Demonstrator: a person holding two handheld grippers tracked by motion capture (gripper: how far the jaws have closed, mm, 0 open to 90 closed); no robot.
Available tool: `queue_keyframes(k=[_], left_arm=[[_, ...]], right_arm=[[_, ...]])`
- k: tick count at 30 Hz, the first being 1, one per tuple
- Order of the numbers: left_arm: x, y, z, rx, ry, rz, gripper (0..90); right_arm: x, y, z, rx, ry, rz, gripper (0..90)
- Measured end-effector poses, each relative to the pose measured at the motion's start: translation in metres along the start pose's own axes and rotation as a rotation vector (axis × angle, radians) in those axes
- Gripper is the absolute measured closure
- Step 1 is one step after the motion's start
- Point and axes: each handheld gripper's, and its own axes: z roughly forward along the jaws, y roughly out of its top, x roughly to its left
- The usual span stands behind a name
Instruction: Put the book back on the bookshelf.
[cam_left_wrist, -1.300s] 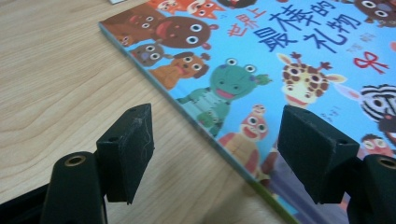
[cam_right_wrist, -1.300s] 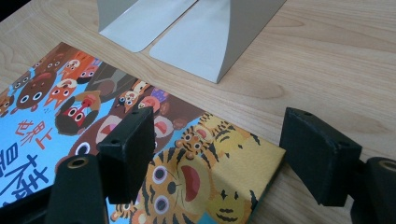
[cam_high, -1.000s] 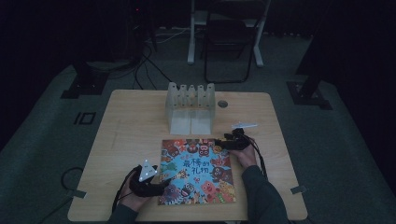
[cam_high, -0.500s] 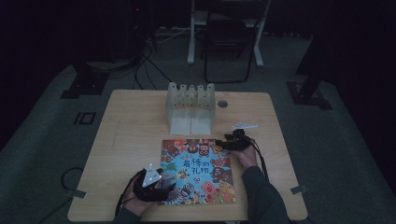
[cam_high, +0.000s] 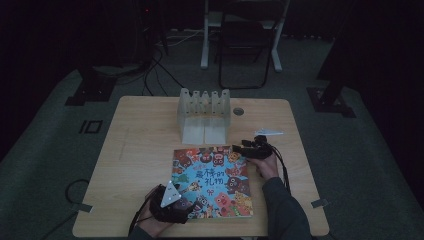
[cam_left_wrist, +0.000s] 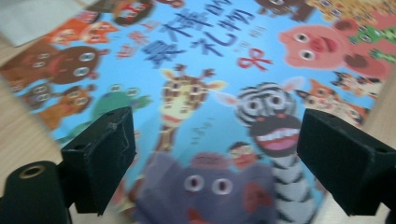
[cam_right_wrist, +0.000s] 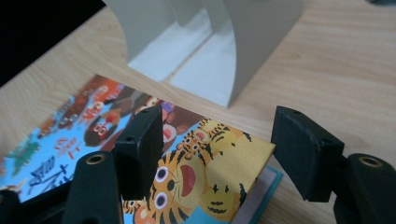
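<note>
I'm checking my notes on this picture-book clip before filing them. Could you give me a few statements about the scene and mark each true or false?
1. The picture book lies flat on the wooden table. True.
2. The left tongs are clamped shut on the book. False: their jaws stand wide apart above the cover, having just opened further.
3. The grey slotted rack stands beyond the book. True.
4. The right tongs are over the book's near left corner. False: they are at its far right corner, where the cover lifts slightly.
5. The rack holds several books. False: its slots are empty.

The book (cam_left_wrist: 224, 93) is blurred and cut off (all four edges) in the left gripper view.
</note>
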Motion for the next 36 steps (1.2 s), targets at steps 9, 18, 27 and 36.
queue_keyframes(k=[9,18,27,36], left_arm=[[-0.023,0.005,0.006,0.006,-0.040,0.029,3.0],[-0.041,0.009,0.021,0.020,-0.011,0.100,0.9],[-0.045,0.011,0.028,0.001,0.018,0.110,1.0],[-0.048,0.012,0.027,-0.004,0.043,0.131,3.9]], right_arm=[[0.009,0.017,-0.012,-0.046,0.041,-0.005,34.5],[0.017,0.027,-0.018,-0.061,0.051,-0.026,34.5],[0.023,0.032,-0.022,-0.073,0.063,-0.041,34.4],[0.020,0.030,-0.020,-0.058,0.054,-0.038,35.7]])
